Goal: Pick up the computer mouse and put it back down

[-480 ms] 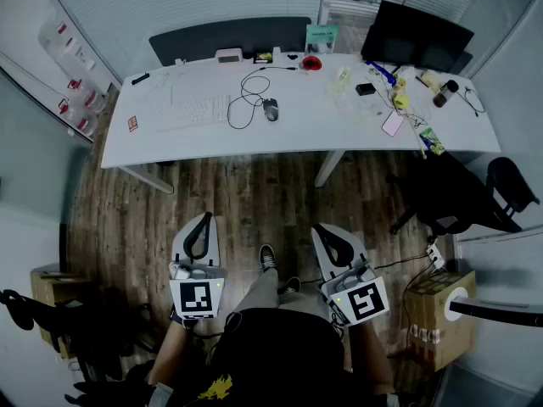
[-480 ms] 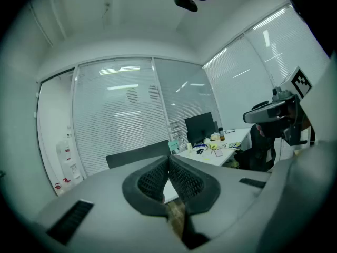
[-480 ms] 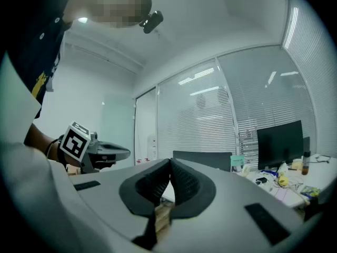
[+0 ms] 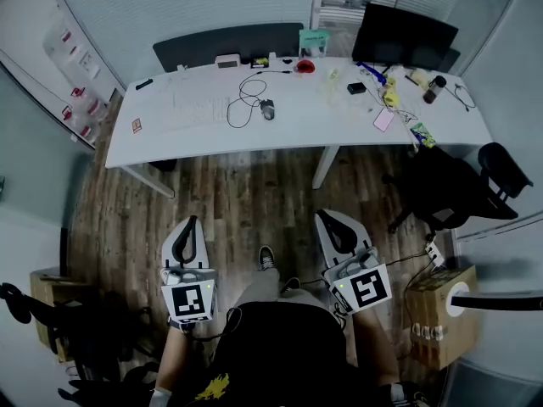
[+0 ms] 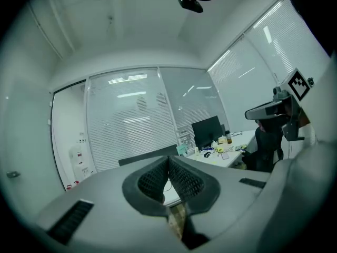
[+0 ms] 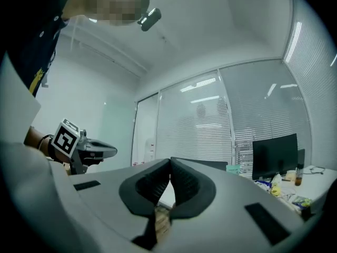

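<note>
A dark computer mouse (image 4: 267,108) lies on the white desk (image 4: 288,134) with its black cable looped beside it, right of a white keyboard (image 4: 197,110). Both grippers hang far from the desk, over the wooden floor in front of the person. My left gripper (image 4: 192,226) is shut with nothing between its jaws, its tips (image 5: 168,158) meeting. My right gripper (image 4: 327,218) is also shut and empty, its tips (image 6: 169,161) touching. Each points level toward the desk.
A black monitor (image 4: 405,34) stands at the desk's back right among small clutter. A black office chair (image 4: 450,189) sits right of the desk and a cardboard box (image 4: 437,312) lies near my right gripper. The person's shoe (image 4: 266,257) is between the grippers.
The view has shifted slightly; both grippers sit a little lower and nearer the person in the head view. Their jaws stay shut.
</note>
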